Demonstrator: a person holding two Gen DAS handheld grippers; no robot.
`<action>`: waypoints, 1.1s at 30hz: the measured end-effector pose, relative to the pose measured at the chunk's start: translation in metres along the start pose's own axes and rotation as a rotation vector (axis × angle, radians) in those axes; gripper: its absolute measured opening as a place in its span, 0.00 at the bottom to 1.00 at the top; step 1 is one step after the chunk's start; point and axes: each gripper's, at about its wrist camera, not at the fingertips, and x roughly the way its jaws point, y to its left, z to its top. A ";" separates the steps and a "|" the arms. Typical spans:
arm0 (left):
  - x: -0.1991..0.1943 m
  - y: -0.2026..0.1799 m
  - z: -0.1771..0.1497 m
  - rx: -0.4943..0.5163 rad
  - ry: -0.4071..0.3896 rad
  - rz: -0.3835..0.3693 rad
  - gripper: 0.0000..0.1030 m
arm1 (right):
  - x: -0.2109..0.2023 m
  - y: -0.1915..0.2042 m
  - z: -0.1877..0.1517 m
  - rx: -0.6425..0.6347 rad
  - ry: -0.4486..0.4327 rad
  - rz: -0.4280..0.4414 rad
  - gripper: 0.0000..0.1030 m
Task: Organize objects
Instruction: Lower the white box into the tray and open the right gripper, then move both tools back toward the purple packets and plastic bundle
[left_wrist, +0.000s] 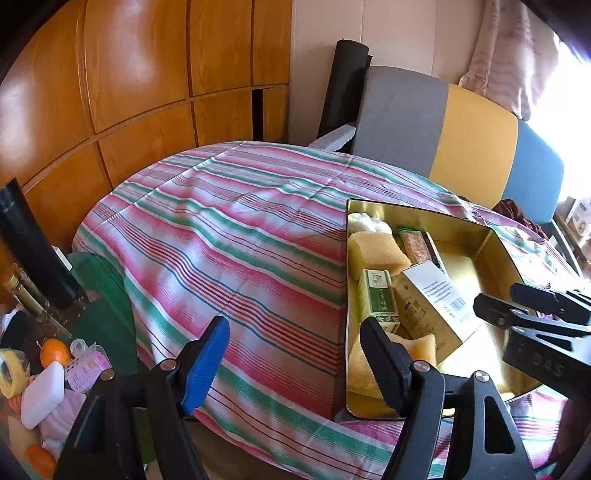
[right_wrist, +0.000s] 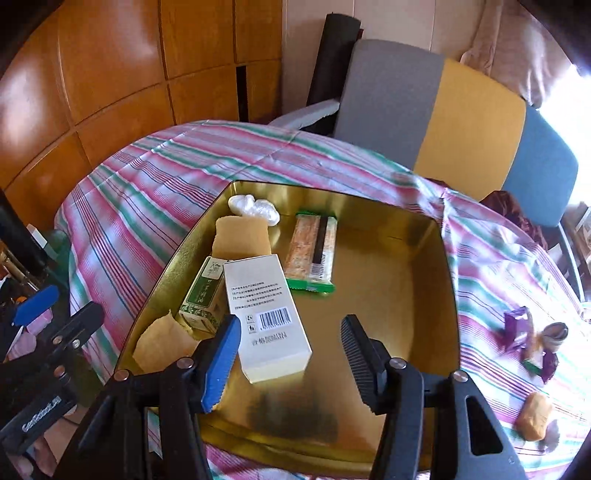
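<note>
A gold tin tray sits on the striped tablecloth. It holds a white box, a small green box, a green-edged snack bar, two yellow sponges, and a white wad. My right gripper is open and empty above the tray's near part, next to the white box. My left gripper is open and empty over the cloth at the tray's left wall. The right gripper shows in the left wrist view.
On the cloth right of the tray lie purple wrappers, a small cup and an orange-brown lump. A grey, yellow and blue chair stands behind the table. At the left lie an orange, a white block and a bottle.
</note>
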 end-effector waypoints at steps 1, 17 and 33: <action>-0.001 -0.002 0.001 0.003 0.000 -0.001 0.72 | -0.005 -0.001 -0.001 -0.002 -0.010 -0.006 0.56; -0.012 -0.045 0.005 0.095 -0.020 -0.034 0.73 | -0.060 -0.034 -0.018 0.041 -0.113 -0.060 0.56; -0.024 -0.102 0.009 0.213 -0.033 -0.079 0.73 | -0.089 -0.094 -0.037 0.147 -0.179 -0.135 0.56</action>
